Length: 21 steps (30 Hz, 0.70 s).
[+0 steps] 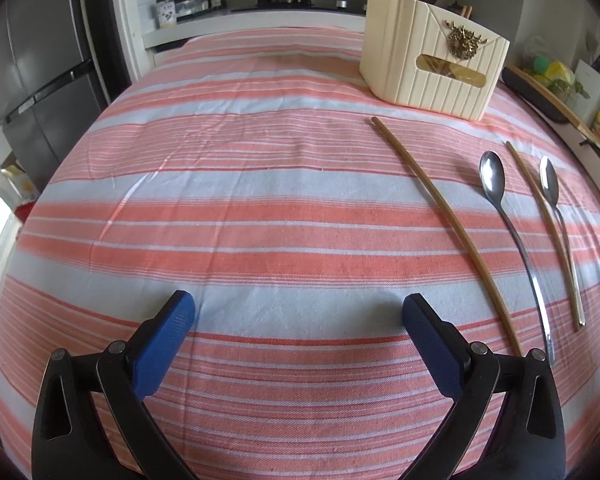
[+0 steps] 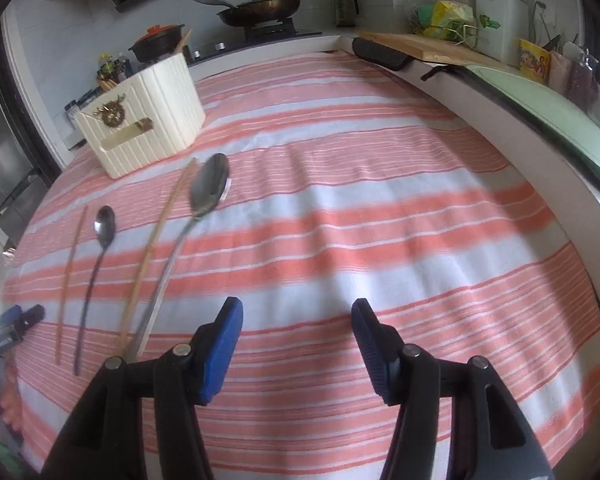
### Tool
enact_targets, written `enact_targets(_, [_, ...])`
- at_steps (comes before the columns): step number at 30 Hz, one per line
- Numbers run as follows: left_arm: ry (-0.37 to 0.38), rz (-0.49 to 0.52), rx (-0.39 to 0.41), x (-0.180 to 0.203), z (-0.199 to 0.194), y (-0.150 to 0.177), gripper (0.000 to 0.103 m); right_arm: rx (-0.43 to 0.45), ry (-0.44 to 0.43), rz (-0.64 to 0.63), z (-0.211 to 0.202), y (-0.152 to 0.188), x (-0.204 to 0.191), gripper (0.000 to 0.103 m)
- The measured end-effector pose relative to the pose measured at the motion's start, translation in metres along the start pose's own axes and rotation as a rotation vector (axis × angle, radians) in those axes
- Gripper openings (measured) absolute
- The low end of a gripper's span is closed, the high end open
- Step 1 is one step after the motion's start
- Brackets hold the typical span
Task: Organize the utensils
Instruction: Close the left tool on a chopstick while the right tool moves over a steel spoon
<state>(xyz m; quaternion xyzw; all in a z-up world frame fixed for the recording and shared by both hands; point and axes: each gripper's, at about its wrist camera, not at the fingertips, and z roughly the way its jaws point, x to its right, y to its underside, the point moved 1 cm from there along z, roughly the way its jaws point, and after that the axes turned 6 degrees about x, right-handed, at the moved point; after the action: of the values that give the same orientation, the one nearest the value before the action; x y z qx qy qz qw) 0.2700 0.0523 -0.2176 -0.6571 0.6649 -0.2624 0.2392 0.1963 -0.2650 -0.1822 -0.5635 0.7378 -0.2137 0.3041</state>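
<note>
The job looks only partly done, if it is started at all. Four utensils lie loose on the striped cloth (image 1: 260, 208) that covers the counter, in a row running near to far: a long chopstick (image 1: 444, 232) on the left, then a steel spoon (image 1: 512, 232), a second chopstick (image 1: 540, 232) and a second spoon (image 1: 556, 208) on the far right, the last two so close that their handles seem to touch or cross. The cream holder (image 1: 432, 64) stands beyond them, far and right in the left wrist view, well apart from the bowls of the spoons. Wooden sticks show above its rim and something pale brown behind its window slot, so some pieces may already be inside; how many cannot be told.

The left gripper (image 1: 300, 320) hangs over bare cloth to the left of the row, its jaws spread wide and holding nothing. The right gripper (image 2: 296, 320) is also wide open and empty, just to the right of the near ends of the right-hand chopstick (image 2: 156, 240) and spoon (image 2: 204, 200), neither of which it touches.

By my judgement all four loose pieces are left to be picked up and put into the holder, the nearest pair being the likely first pick for the right gripper
</note>
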Motion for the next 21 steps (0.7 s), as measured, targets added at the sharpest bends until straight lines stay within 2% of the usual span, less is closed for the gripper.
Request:
enact_targets(2, [0.000, 0.000, 0.000, 0.000, 0.000, 0.000, 0.102, -0.020, -0.063, -0.012, 0.006, -0.011, -0.022, 0.057])
enact_targets(6, [0.000, 0.000, 0.000, 0.000, 0.000, 0.000, 0.102, -0.053, -0.107, -0.061, 0.033, -0.026, -0.061, 0.036])
enact_targets(10, [0.000, 0.000, 0.000, 0.000, 0.000, -0.001, 0.102, -0.095, -0.084, -0.094, 0.064, -0.032, -0.081, 0.029])
enact_targets(13, [0.000, 0.000, 0.000, 0.000, 0.000, -0.001, 0.102, -0.092, -0.028, -0.163, 0.073, -0.033, -0.090, 0.015])
enact_targets(15, [0.000, 0.000, 0.000, 0.000, 0.000, -0.001, 0.102, -0.094, -0.009, -0.159, 0.074, -0.033, -0.087, 0.010])
enact_targets(21, [0.000, 0.001, -0.001, 0.000, 0.000, -0.001, 0.102, -0.069, 0.114, -0.132, 0.062, -0.031, -0.051, 0.007])
